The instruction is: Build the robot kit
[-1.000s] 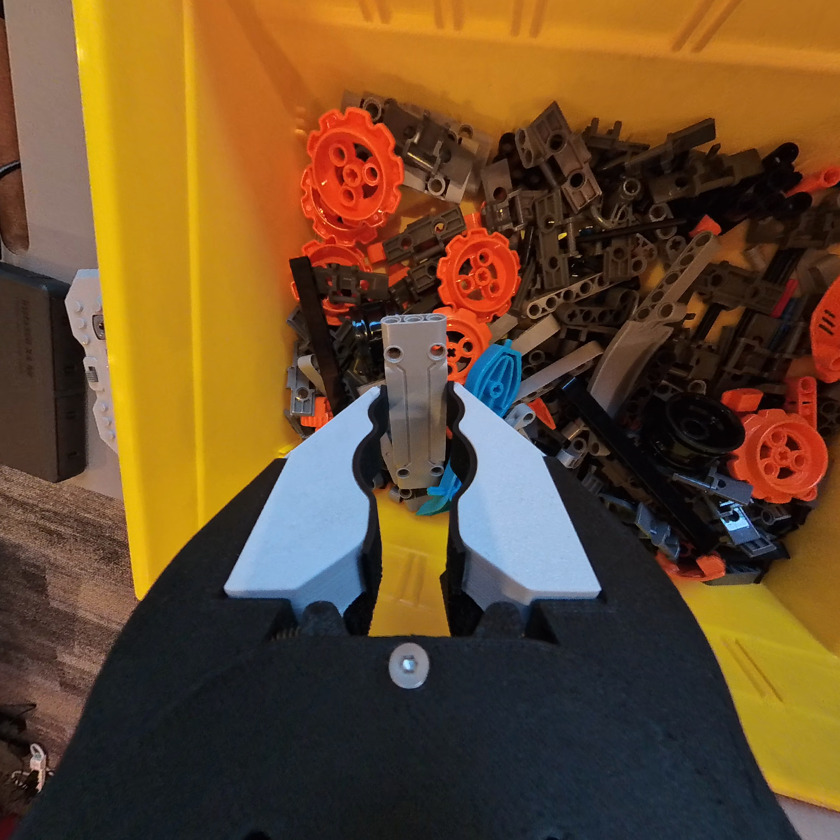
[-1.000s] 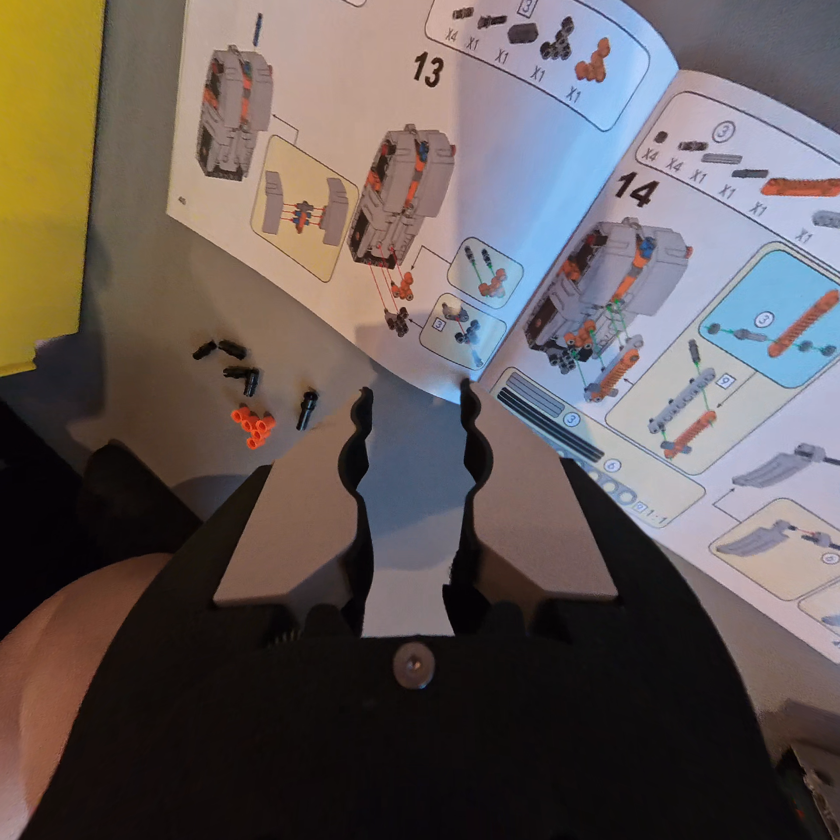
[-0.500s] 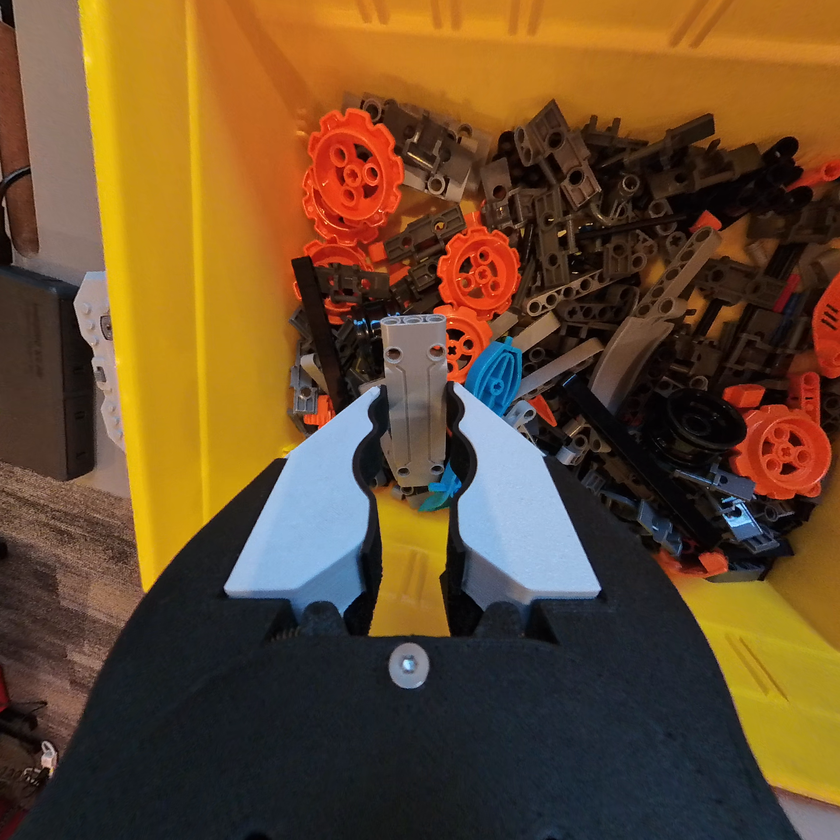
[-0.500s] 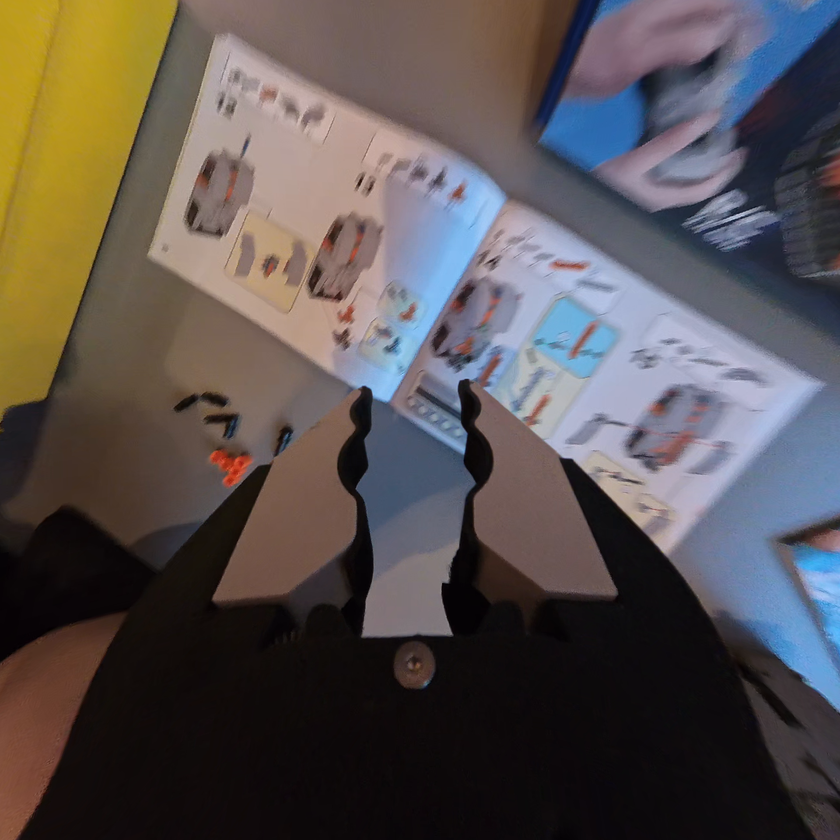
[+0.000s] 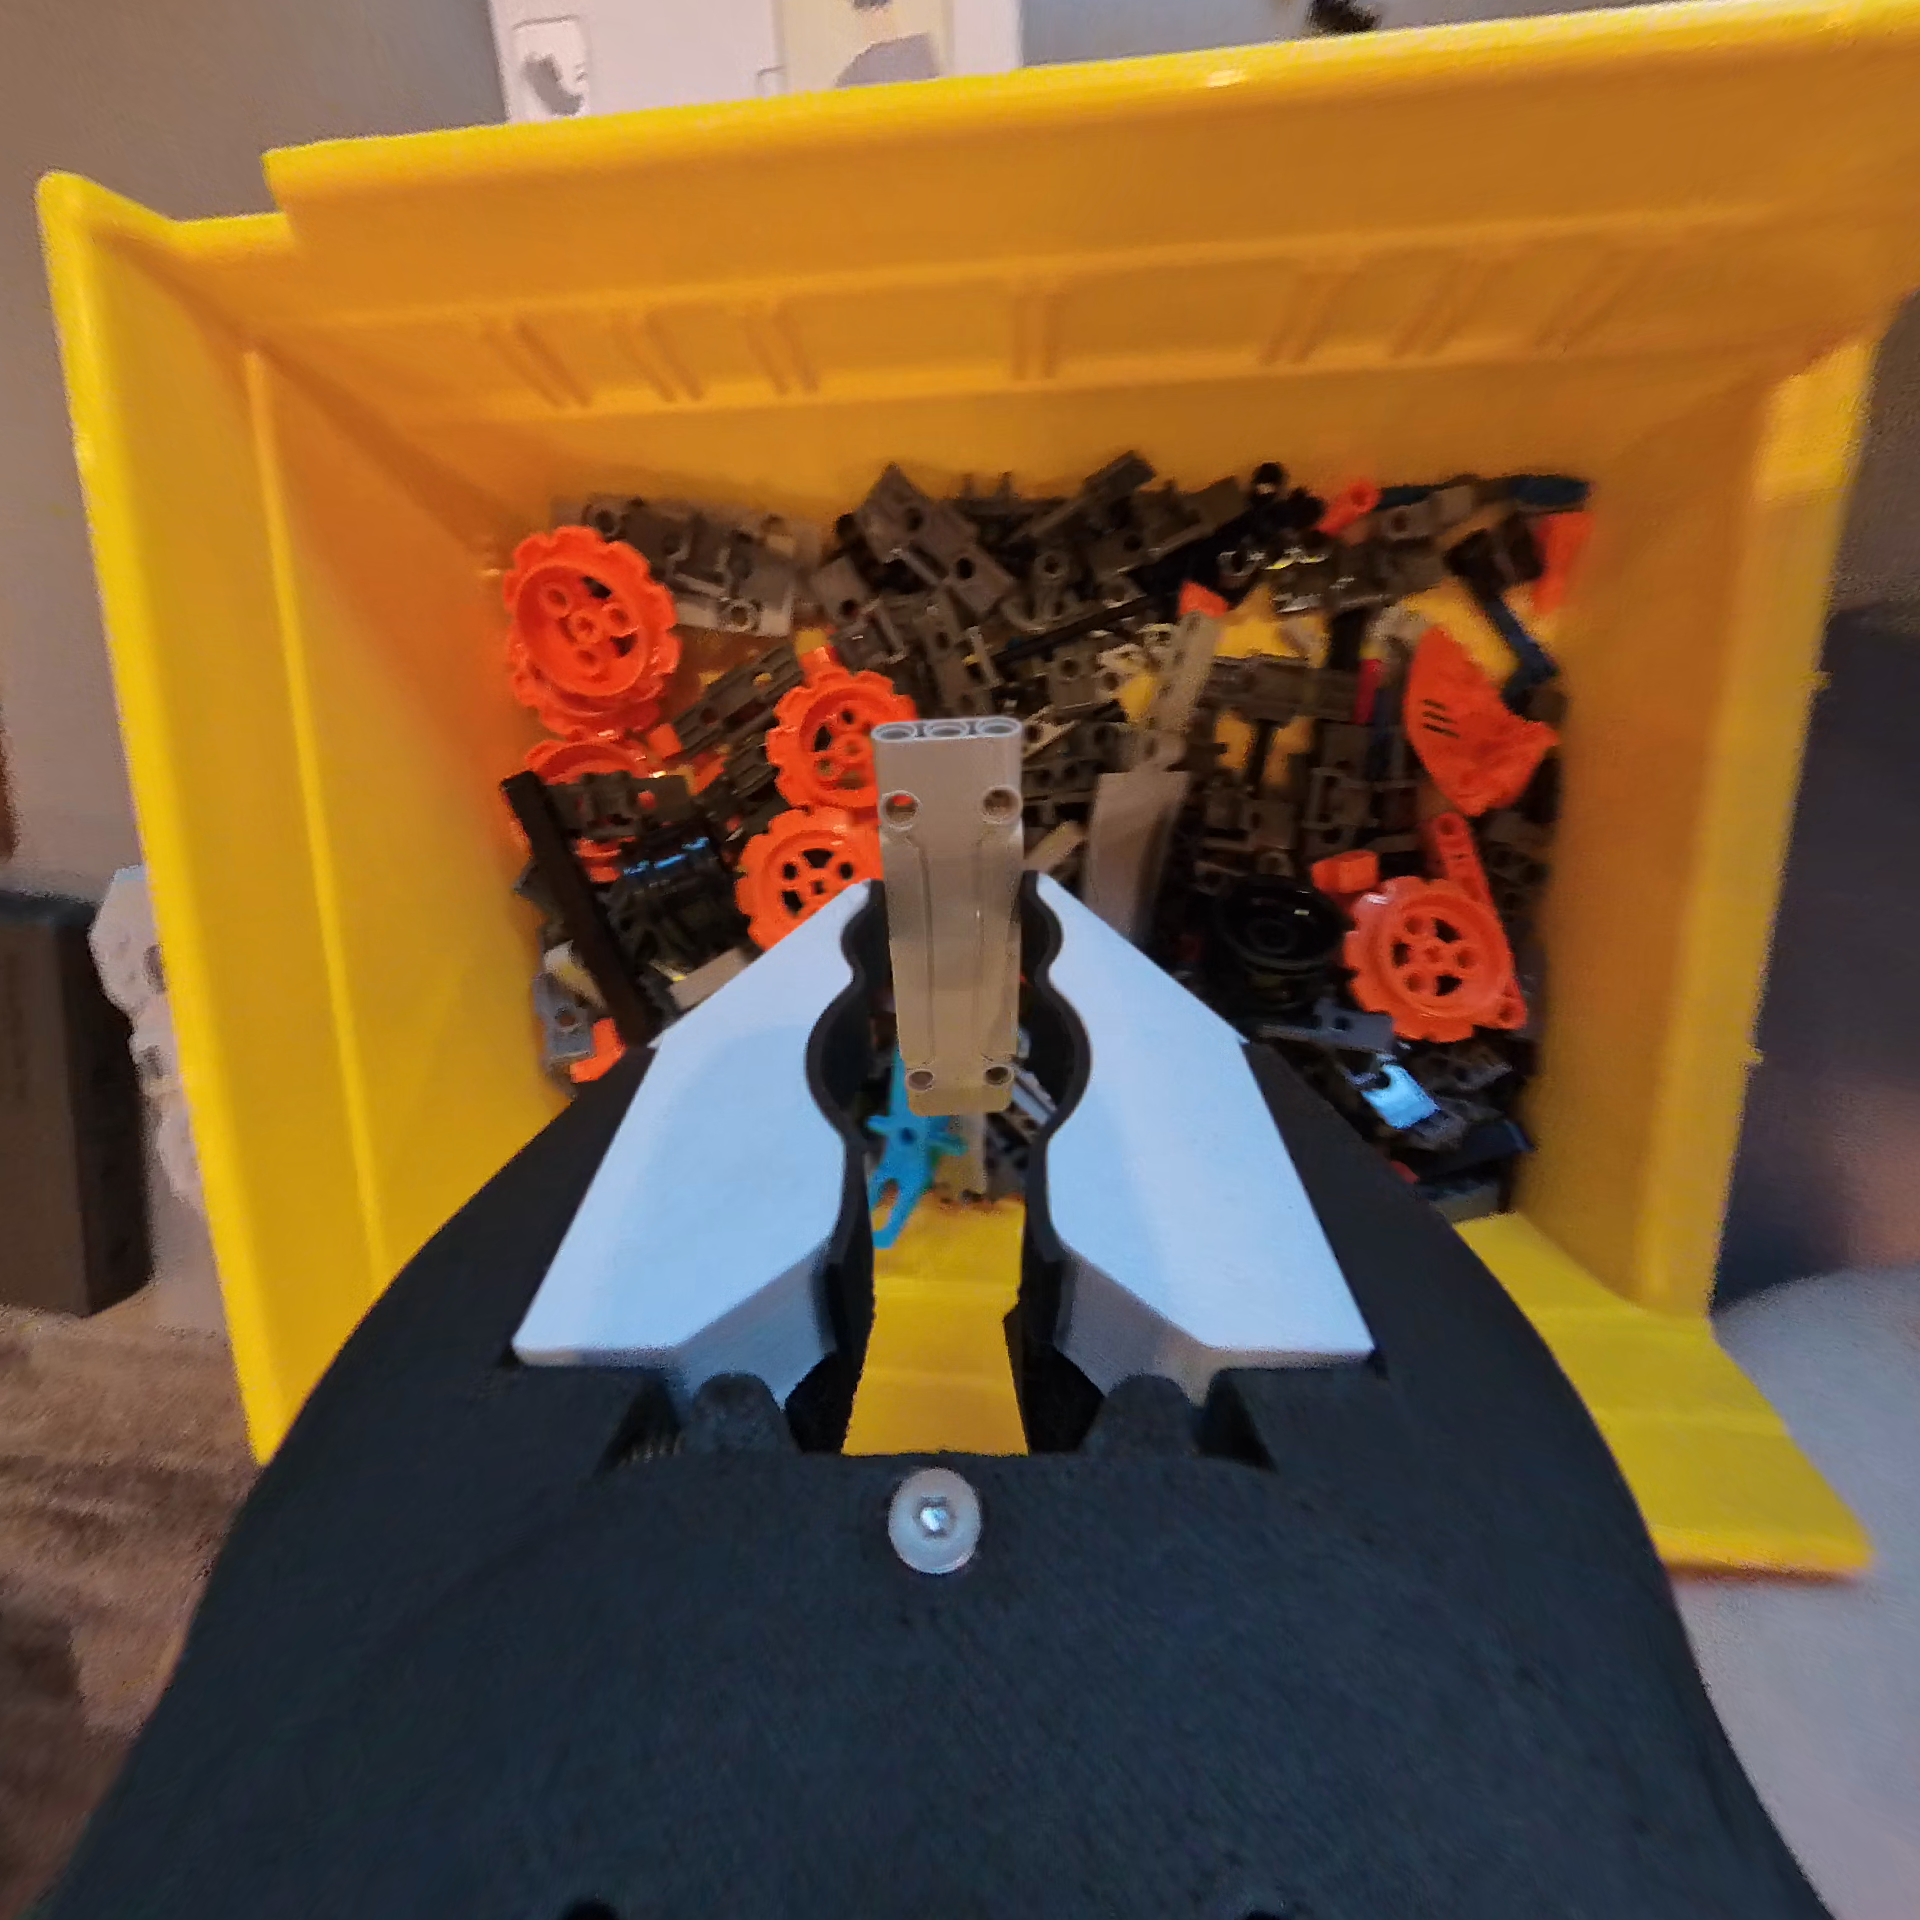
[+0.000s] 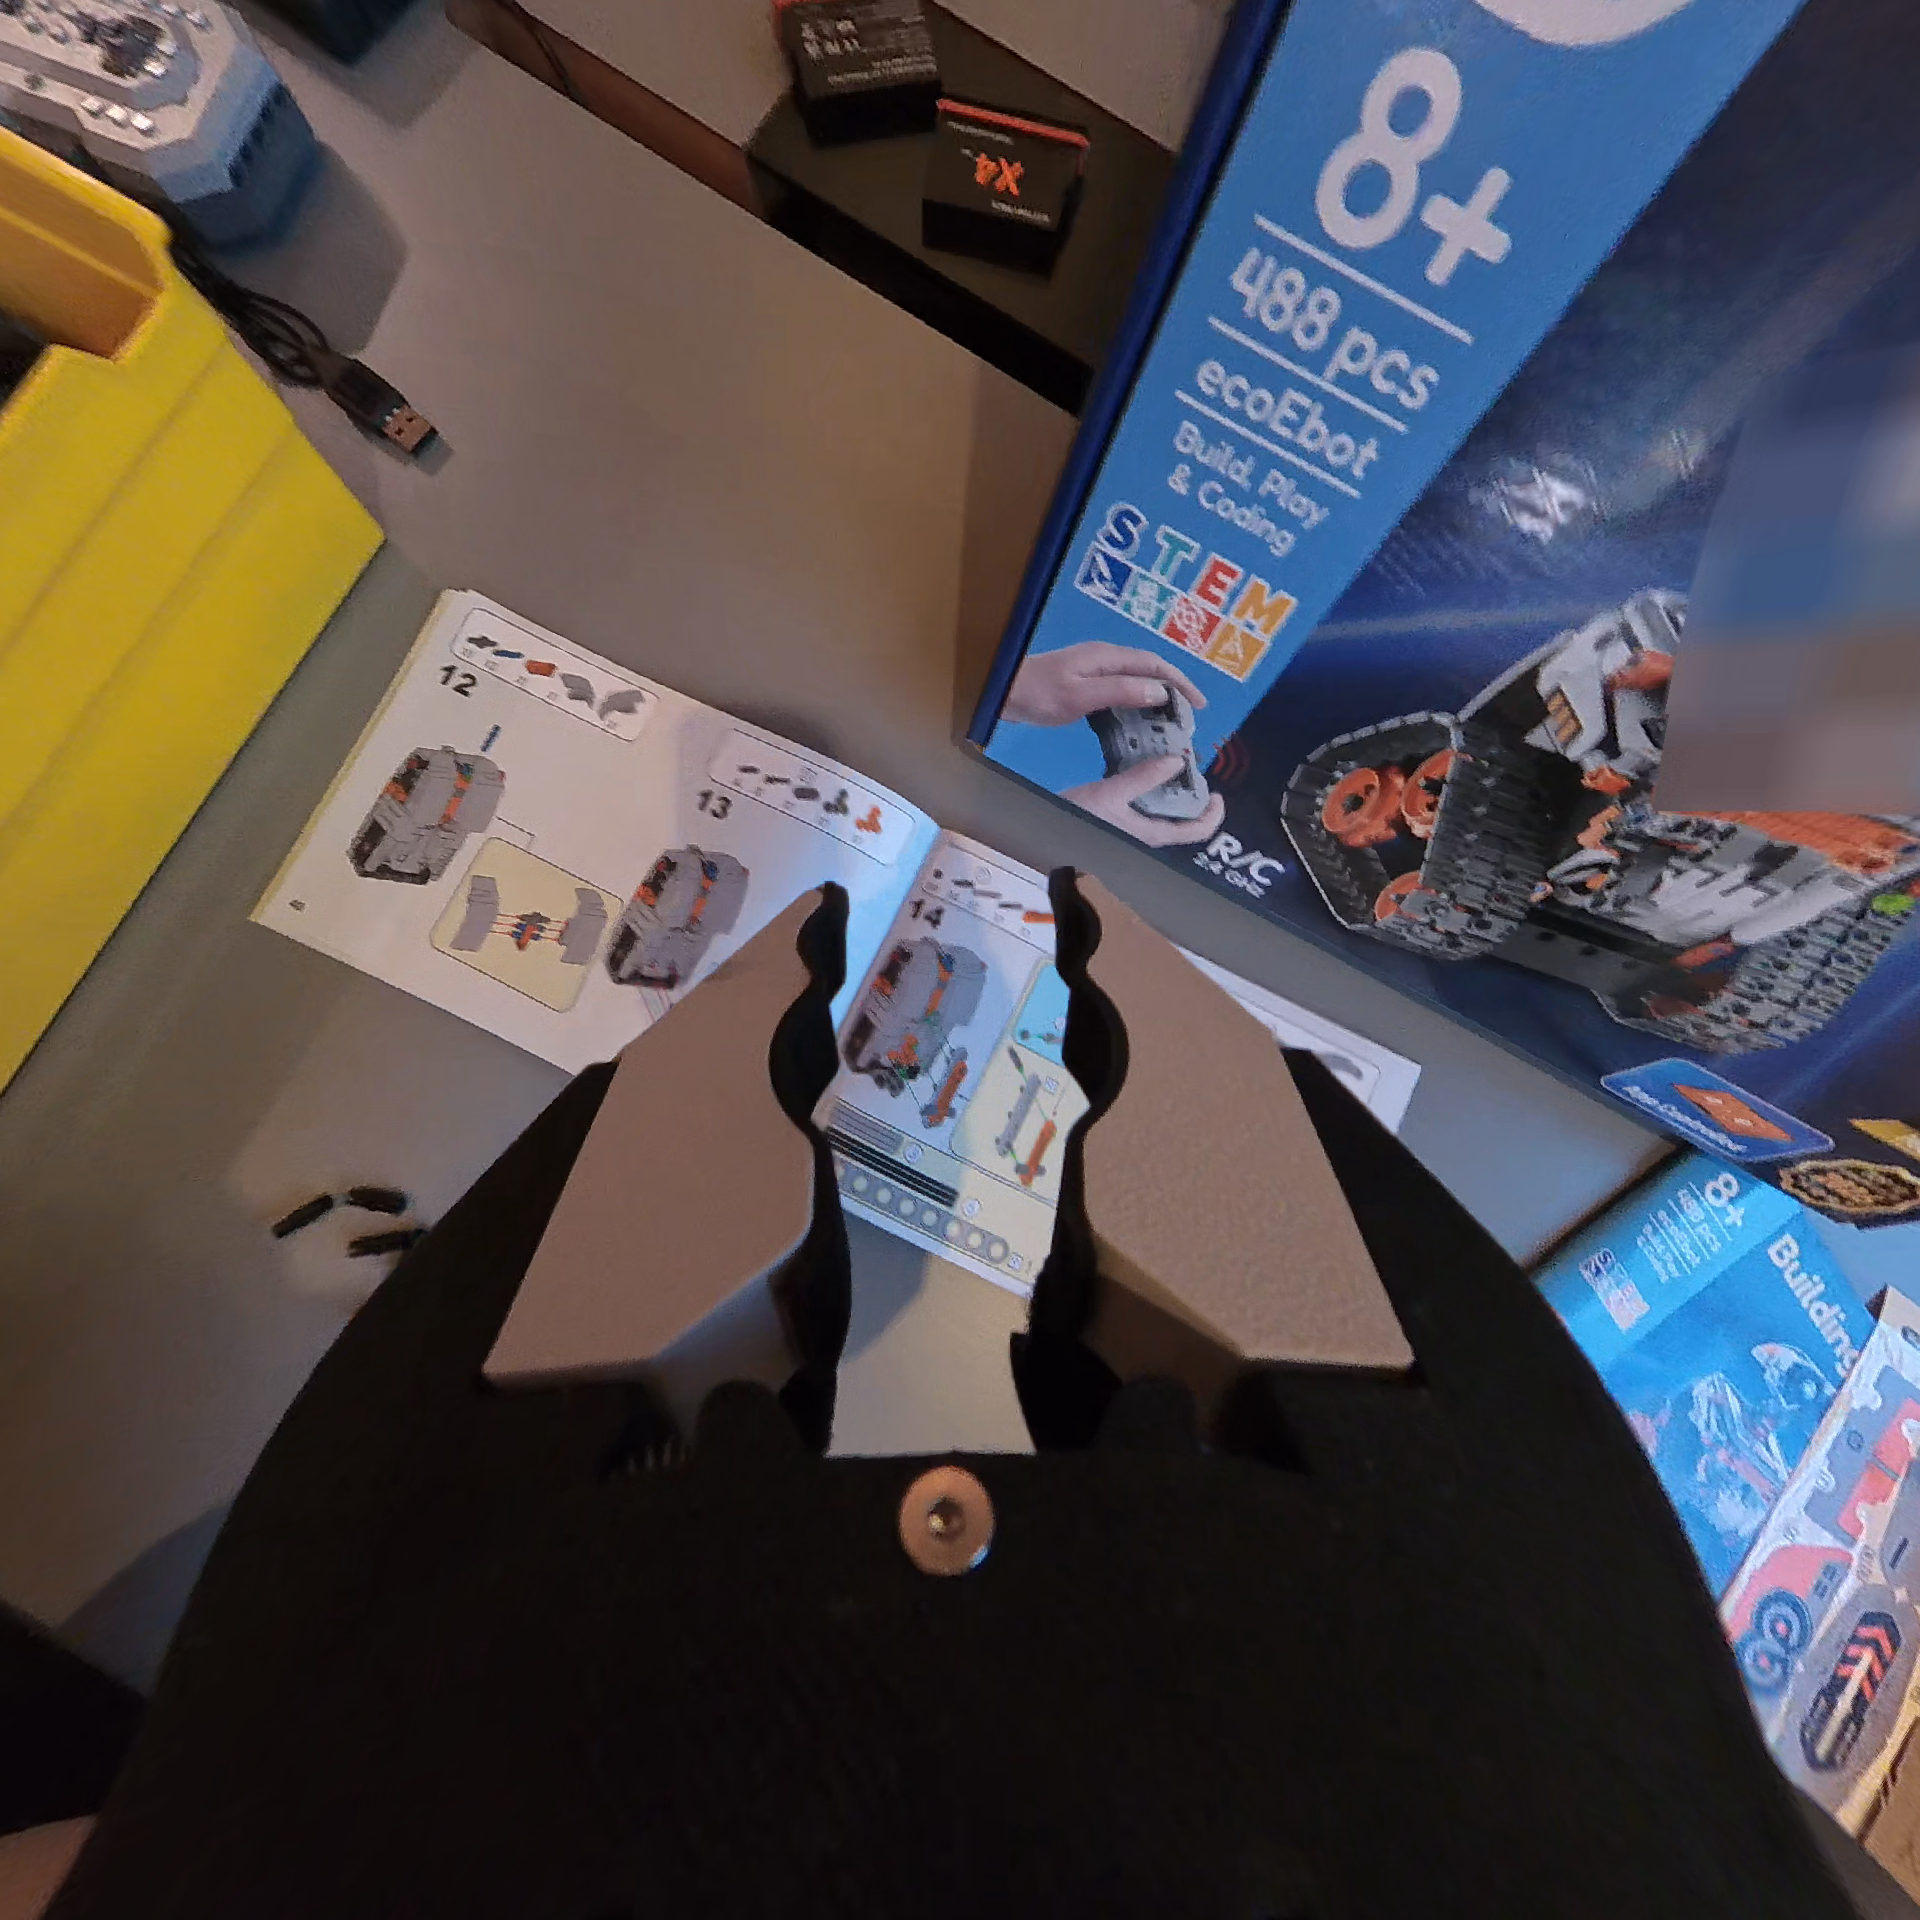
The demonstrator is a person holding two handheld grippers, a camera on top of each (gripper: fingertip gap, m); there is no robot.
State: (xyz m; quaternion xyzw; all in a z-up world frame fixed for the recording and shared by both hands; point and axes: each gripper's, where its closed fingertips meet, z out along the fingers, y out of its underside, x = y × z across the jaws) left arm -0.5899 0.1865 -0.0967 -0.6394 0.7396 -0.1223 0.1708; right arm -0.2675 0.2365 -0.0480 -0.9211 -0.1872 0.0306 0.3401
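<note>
My left gripper (image 5: 948, 894) is shut on a long grey panel piece (image 5: 951, 914), held upright above the open front of a yellow bin (image 5: 312, 727). The bin holds a heap of dark grey, black and orange building parts, with orange toothed wheels (image 5: 590, 629) at the left. My right gripper (image 6: 940, 899) is open and empty, high above an open instruction booklet (image 6: 540, 831) on the grey table. A few small black pins (image 6: 348, 1216) lie on the table left of the right gripper.
A tall blue set box (image 6: 1455, 520) stands to the right of the booklet. The yellow bin (image 6: 135, 520) is at the left. A black cable with a plug (image 6: 374, 405) and black boxes (image 6: 997, 177) lie farther back. More blue packaging (image 6: 1714, 1351) lies at the lower right. My right fingertips sit around 35 cm from my left ones.
My left gripper has pulled back and up from the bin with the grey panel. My right gripper has risen away from the booklet, so the box and table now show.
</note>
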